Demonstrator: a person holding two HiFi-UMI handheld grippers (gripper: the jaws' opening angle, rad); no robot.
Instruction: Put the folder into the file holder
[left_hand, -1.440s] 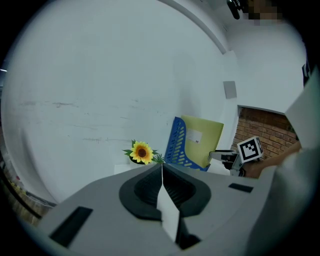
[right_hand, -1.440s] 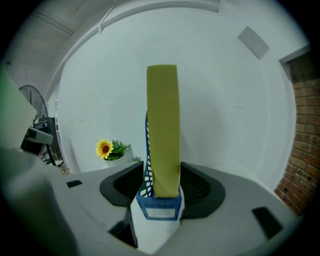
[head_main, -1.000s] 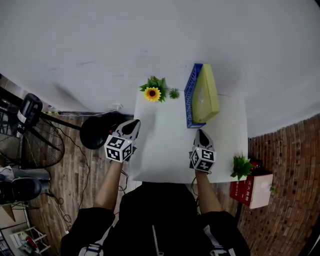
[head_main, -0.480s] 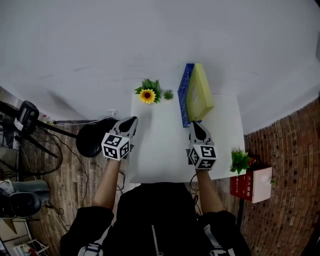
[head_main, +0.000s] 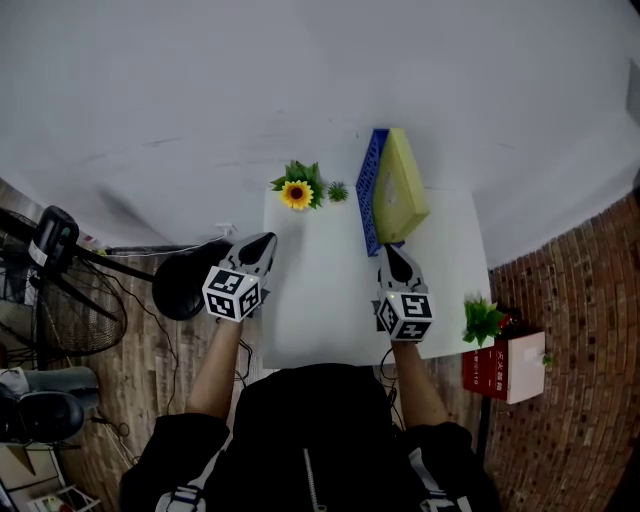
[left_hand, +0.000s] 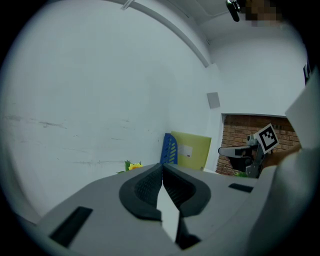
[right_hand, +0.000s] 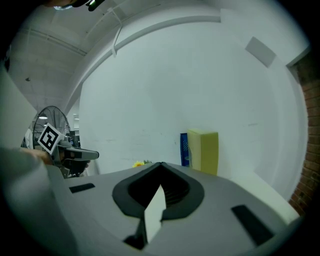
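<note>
Yellow slab-like folder (head_main: 404, 190) stands in blue slotted file holder (head_main: 371, 192).

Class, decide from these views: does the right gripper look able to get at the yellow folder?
Probably yes. The right gripper sits just short of the folder, with only bare table between them and nothing in the way. Its jaws are shut, so they must open first.

white tabletop (head_main: 330, 290) bare across middle and front, wall (head_main: 300, 80) closing the back edge, sunflower (head_main: 297, 194) and small plant (head_main: 338, 190) at back left, blue file holder (head_main: 371, 195) and yellow folder (head_main: 400, 185) upright side by side at back right, leafy plant (head_main: 482, 322) off the right edge
</note>
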